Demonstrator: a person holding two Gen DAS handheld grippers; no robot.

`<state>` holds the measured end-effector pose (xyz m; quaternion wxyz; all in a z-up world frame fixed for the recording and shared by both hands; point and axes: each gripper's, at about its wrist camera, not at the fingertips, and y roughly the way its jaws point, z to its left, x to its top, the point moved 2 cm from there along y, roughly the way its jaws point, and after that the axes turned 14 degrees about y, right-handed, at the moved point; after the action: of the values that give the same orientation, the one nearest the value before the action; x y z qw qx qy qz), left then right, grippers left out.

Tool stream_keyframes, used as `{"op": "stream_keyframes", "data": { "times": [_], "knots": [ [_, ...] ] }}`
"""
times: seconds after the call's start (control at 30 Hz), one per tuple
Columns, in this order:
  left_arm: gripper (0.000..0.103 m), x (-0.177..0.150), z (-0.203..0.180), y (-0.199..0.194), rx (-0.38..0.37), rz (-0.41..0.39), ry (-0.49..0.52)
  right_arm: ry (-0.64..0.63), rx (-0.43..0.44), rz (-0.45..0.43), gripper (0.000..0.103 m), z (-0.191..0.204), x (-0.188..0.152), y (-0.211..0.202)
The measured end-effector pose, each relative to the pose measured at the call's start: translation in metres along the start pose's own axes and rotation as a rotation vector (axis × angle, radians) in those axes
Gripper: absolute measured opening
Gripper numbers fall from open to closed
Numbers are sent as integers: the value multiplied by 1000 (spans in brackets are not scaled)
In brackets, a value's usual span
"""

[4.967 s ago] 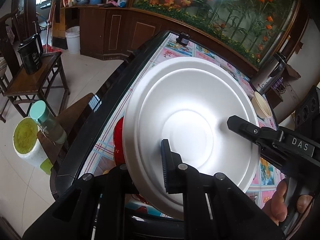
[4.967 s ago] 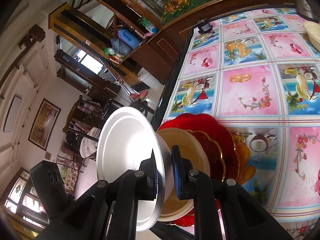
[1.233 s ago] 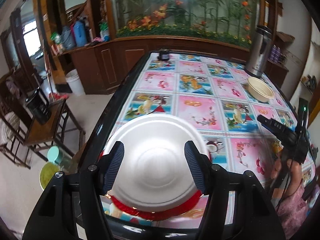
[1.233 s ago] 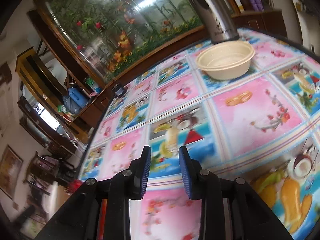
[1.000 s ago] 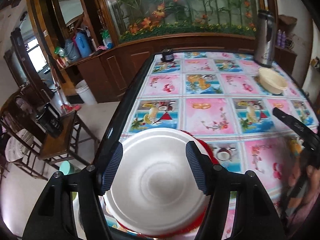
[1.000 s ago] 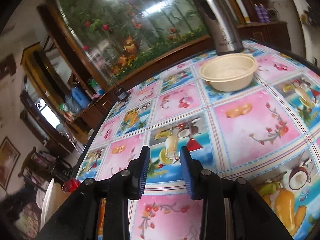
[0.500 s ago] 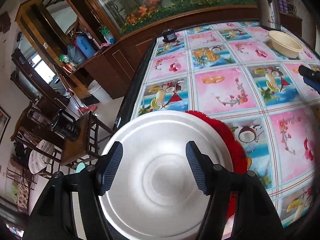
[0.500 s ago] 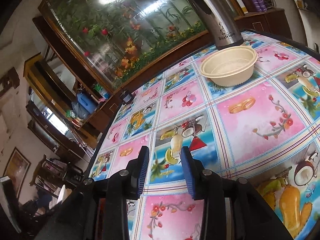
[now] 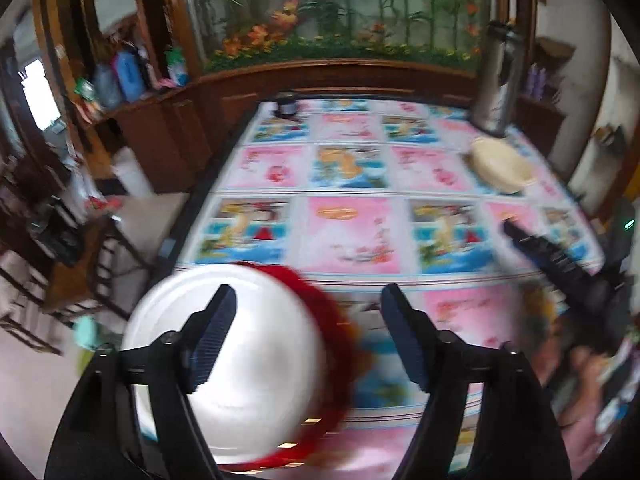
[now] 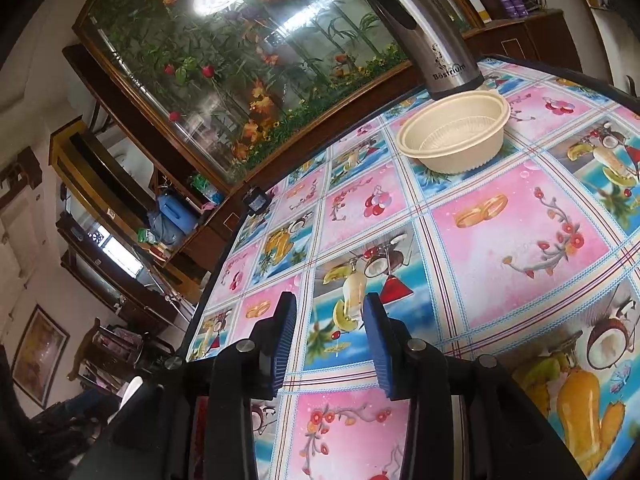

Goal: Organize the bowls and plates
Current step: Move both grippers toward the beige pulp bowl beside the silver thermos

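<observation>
A white plate [image 9: 248,392] lies on top of a red plate [image 9: 324,308] at the near left corner of the table. My left gripper [image 9: 308,336] is open and empty above the white plate's right side. A beige bowl [image 10: 456,136] stands at the far right of the table, also in the left wrist view [image 9: 500,164]. My right gripper [image 10: 330,340] is open and empty, low over the tablecloth and pointed toward the bowl. It shows in the left wrist view [image 9: 516,232] at the right. The left view is blurred.
A steel thermos [image 10: 424,28] stands just behind the bowl. A small dark jar [image 9: 286,106] sits at the table's far left corner. The table [image 10: 520,248] has a colourful fruit-patterned cloth and a dark edge. A wooden chair [image 9: 80,272] stands left of the table.
The white plate was let go by both grippers and rests on the stack. My left gripper has swung right and up off the plate. My right gripper has moved closer to the beige bowl.
</observation>
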<state>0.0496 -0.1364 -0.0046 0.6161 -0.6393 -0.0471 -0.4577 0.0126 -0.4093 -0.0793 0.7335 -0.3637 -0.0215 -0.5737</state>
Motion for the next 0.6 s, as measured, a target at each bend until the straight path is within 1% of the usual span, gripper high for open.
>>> {"op": "stream_keyframes", "data": {
  "times": [0.1,0.17,0.3,0.43,0.6],
  "knots": [
    [77,11,-26,11,-117,12,-35,5,-3,-6,38,-3,2,-3],
    [77,18,-46,19,-165,12,-44,4,-16,-17,38,-7,5,-6],
    [77,38,-84,39,-215,35,-33,31,-41,-45,38,-23,18,-15],
    [77,56,-112,54,-236,47,-28,58,-82,-90,38,-47,42,-27],
    [77,80,-139,80,-251,61,-40,100,-123,-118,38,-74,68,-36]
  ]
}}
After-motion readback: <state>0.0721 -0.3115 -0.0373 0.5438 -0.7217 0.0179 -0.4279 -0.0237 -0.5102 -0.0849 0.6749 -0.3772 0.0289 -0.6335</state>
